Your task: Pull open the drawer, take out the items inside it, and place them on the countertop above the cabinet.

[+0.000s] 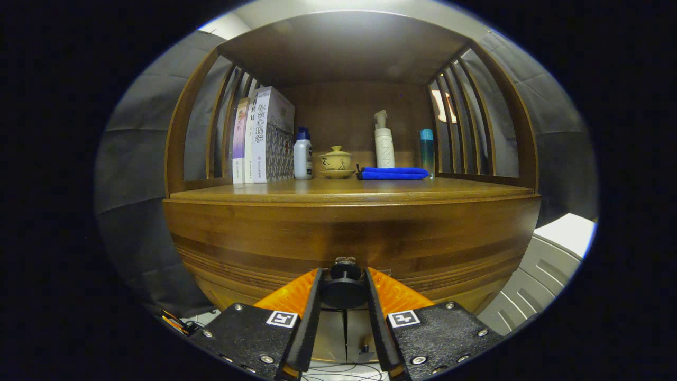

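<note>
The gripper squeezed the round drawer knob tight between both fingers, hiding the knob's sides, below the counter.

The gripper points straight ahead and sits level, its two fingers reaching forward side by side from two dark, screw-studded blocks nearer the camera, each block carrying a small square black-and-white marker. The fingers are drawn close together, one on the left and one on the right of a round black drawer knob, both pressing against its sides.
</note>
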A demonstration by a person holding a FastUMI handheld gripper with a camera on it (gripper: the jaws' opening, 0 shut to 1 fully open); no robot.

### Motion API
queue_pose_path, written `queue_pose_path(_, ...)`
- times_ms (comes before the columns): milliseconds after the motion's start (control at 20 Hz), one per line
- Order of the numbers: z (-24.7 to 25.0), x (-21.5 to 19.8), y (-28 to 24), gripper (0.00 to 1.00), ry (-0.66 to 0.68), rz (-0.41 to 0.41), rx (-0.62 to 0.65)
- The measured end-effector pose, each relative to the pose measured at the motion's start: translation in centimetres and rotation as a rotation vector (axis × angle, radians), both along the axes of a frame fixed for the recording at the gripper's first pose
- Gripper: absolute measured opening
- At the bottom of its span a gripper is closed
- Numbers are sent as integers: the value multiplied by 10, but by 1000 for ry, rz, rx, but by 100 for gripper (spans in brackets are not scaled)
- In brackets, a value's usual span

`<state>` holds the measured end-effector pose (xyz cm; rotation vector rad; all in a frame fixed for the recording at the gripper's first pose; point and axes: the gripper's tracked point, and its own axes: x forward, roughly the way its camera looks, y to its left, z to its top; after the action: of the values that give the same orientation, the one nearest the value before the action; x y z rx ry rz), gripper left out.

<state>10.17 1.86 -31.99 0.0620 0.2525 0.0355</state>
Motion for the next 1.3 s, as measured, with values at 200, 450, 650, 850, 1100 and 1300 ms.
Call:
queue_pose_path(200,-3,1,0,42,-1,7,-14)
queue_pose_path(450,-3,-8,-1,33,33,39,-43)
queue_pose_path(650,0,-32,-2,32,40,32,-69)
queue_pose_path(850,5,-68,-3,32,60,23,-78)
queue_pose_path(1100,7,-112,-3,32,76,7,-65)
queue_pose_path(1300,8,-135,-2,32,81,24,-90)
